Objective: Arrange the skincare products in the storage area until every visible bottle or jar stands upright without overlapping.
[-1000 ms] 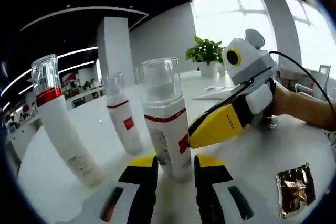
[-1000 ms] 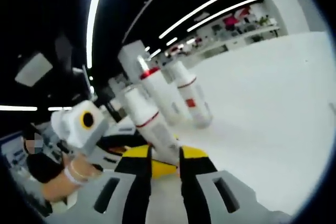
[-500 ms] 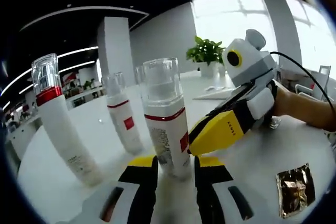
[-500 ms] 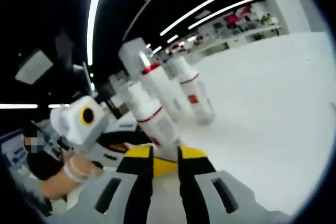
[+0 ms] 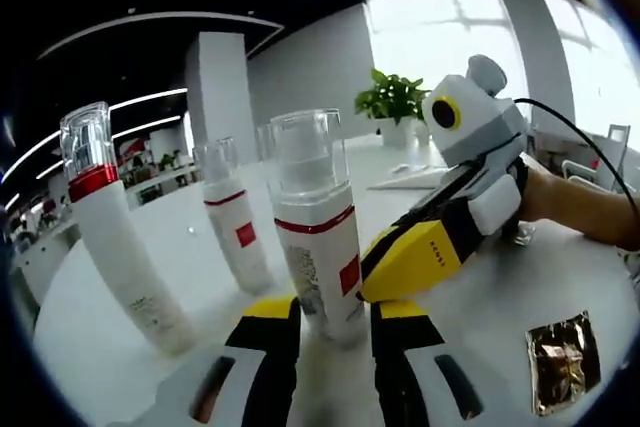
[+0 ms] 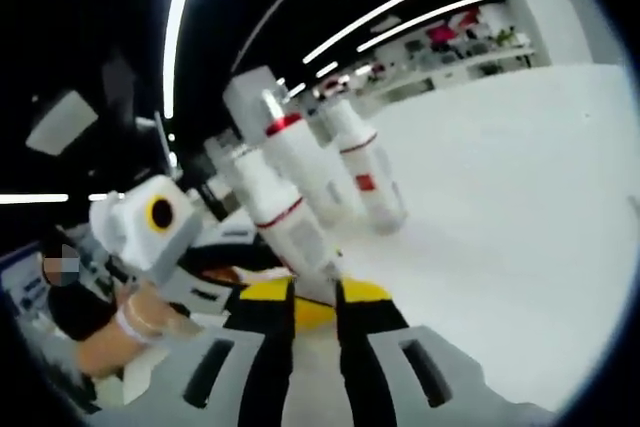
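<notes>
White bottle with red band stands upright on the desk, base between my left tongs. Right tongs pinch its lower part. I judge: release slowly, withdraw straight, avoid the two neighbouring bottles.

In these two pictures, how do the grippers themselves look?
The right gripper has yellow jaws on a black body, with a small dark marking on the yellow part, white-grey housing and a black cable. The left gripper likewise has yellow-tipped black jaws on grey mounts with dark slots.
</notes>
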Demonstrator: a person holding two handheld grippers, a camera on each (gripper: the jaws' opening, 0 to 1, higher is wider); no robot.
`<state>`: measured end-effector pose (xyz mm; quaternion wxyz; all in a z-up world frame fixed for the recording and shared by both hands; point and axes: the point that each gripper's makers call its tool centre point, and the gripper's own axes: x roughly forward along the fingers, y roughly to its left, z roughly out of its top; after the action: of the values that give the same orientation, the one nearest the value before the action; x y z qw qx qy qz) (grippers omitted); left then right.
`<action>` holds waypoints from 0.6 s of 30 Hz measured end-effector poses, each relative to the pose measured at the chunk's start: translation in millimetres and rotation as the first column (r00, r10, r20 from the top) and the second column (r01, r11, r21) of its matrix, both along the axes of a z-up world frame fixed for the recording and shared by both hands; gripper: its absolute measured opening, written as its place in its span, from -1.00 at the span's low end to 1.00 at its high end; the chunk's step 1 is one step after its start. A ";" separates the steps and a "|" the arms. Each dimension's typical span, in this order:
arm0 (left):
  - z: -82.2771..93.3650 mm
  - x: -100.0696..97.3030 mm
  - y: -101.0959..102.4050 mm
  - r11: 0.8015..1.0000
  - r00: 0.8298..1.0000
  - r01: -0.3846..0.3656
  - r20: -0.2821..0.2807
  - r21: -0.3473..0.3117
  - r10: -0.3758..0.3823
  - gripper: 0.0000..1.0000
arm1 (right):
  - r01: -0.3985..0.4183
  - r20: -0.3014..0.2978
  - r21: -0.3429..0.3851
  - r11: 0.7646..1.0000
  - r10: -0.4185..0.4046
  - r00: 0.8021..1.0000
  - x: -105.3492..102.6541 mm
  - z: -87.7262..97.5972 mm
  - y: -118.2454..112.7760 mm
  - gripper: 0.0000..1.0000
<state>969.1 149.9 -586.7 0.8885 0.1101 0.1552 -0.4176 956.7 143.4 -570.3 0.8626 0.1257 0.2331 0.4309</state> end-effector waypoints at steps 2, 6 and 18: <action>-0.1 -0.1 0.0 1.000 1.000 0.000 -0.001 0.000 0.000 -0.43 | 0.002 0.000 0.001 1.000 -0.002 1.000 -0.3 0.1 -0.3 -0.70; -0.1 0.6 0.8 1.000 1.000 -0.002 -0.001 0.001 0.002 -0.43 | -0.007 0.003 -0.002 1.000 0.007 1.000 -3.3 0.5 0.1 -0.70; 37.8 2.1 29.1 0.980 0.999 0.001 -0.045 -0.198 -0.011 -0.14 | -0.005 0.065 0.111 0.994 -0.002 0.998 -4.7 32.3 -11.5 -0.23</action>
<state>971.3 179.0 -548.9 0.8900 0.0122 0.1330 -0.4360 952.1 131.9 -538.0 0.8611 0.1591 0.1808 0.4478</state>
